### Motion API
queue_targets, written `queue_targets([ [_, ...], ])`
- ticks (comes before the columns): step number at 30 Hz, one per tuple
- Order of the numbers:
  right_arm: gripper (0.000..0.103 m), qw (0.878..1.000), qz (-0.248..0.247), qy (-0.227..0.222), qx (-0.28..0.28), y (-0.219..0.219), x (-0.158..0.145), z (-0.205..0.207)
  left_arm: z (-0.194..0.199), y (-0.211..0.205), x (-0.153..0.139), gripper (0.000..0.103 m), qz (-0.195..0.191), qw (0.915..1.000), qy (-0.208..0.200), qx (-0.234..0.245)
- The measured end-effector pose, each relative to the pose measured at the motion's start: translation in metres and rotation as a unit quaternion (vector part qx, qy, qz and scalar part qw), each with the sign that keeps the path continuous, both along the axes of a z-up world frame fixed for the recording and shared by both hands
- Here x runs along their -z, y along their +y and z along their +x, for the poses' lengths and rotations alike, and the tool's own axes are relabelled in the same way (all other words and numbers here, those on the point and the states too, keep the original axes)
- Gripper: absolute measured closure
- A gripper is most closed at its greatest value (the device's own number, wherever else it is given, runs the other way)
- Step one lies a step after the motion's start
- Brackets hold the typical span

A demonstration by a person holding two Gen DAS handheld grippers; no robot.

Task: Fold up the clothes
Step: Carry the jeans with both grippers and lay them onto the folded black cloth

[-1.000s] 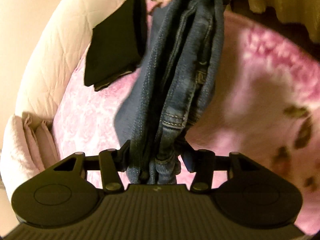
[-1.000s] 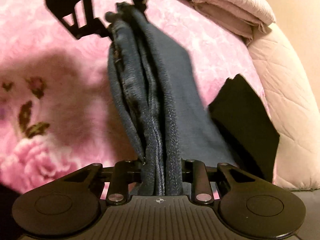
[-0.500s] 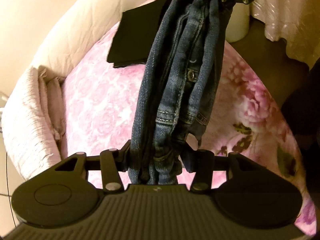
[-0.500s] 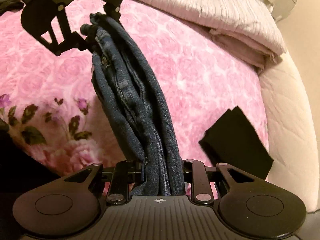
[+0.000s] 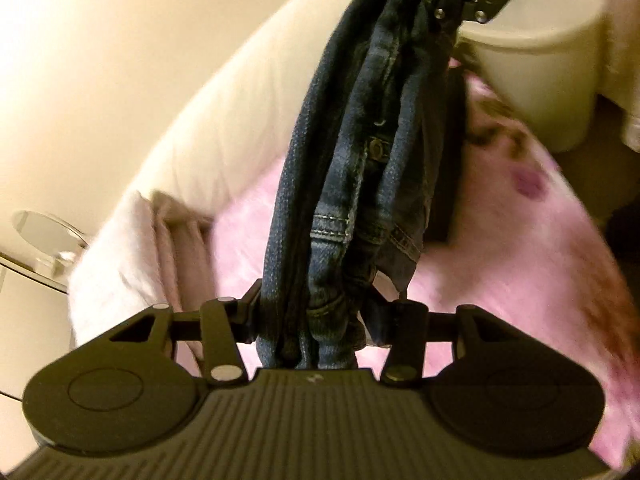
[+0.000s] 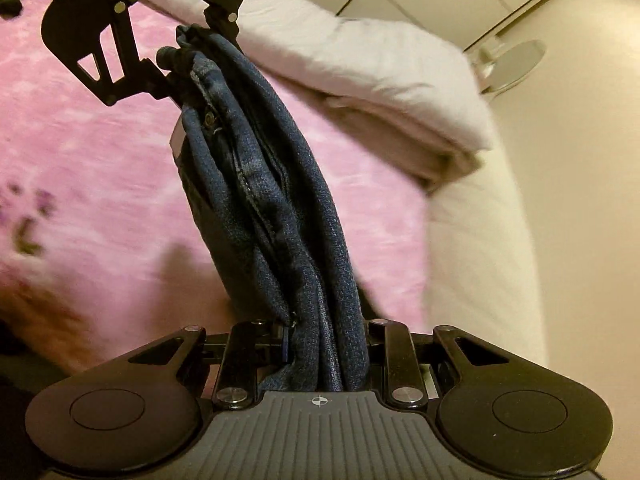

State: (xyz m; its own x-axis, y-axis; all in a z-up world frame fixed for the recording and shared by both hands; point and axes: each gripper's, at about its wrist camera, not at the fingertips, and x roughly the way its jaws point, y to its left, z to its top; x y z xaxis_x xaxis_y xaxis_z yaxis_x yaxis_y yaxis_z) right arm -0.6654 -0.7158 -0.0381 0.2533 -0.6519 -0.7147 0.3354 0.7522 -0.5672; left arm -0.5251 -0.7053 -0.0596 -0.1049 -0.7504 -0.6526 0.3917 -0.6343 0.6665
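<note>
A pair of blue jeans [image 5: 352,168], bunched lengthwise, hangs stretched between my two grippers above the pink floral bed. My left gripper [image 5: 316,320] is shut on one end of the jeans. My right gripper [image 6: 324,348] is shut on the other end. The jeans [image 6: 272,216] run from my right gripper up to the left gripper [image 6: 188,68] at the top left of the right wrist view. The right gripper [image 5: 452,4] shows at the top of the left wrist view. A dark folded garment [image 5: 450,168] lies on the bed, mostly hidden behind the jeans.
The pink floral bedspread [image 6: 100,184] lies below. A cream quilted headboard [image 5: 224,120] curves along the bed's side. Pale pillows [image 6: 360,80] lie at the bed's end. A white round bin [image 5: 548,64] stands on the floor beyond the bed. A small round mirror [image 6: 516,60] stands near the wall.
Both grippers have lifted the jeans higher above the bed and swung toward the headboard side. The black garment has slipped behind the jeans. Both grips are unchanged.
</note>
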Motion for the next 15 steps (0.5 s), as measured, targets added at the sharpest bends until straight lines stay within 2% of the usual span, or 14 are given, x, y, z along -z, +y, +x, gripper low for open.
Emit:
queue_targets([
  [5,0.077,0.997,-0.063,0.006,-0.033,-0.110,0.012,-0.077,-0.080,-0.099,0.008,0.058,-0.048,0.9983,-0.015,-0.030],
  [8,0.076,0.993,-0.108,0.011,-0.043,-0.157,0.038,-0.113,-0.120,-0.142,0.038,0.058,-0.070,0.9963,-0.026,-0.044],
  [11,0.076,0.995,-0.091,0.011,-0.028,-0.186,0.104,-0.140,-0.152,-0.166,0.114,0.058,-0.061,0.9959,-0.053,-0.039],
  [13,0.076,0.998,-0.058,0.025,-0.025,-0.199,0.157,-0.152,-0.167,-0.175,0.178,0.057,-0.014,0.9963,-0.076,-0.036],
  [15,0.074,0.998,0.001,0.049,-0.032,-0.203,0.211,-0.160,-0.174,-0.172,0.213,0.056,0.019,0.9947,-0.093,-0.038],
])
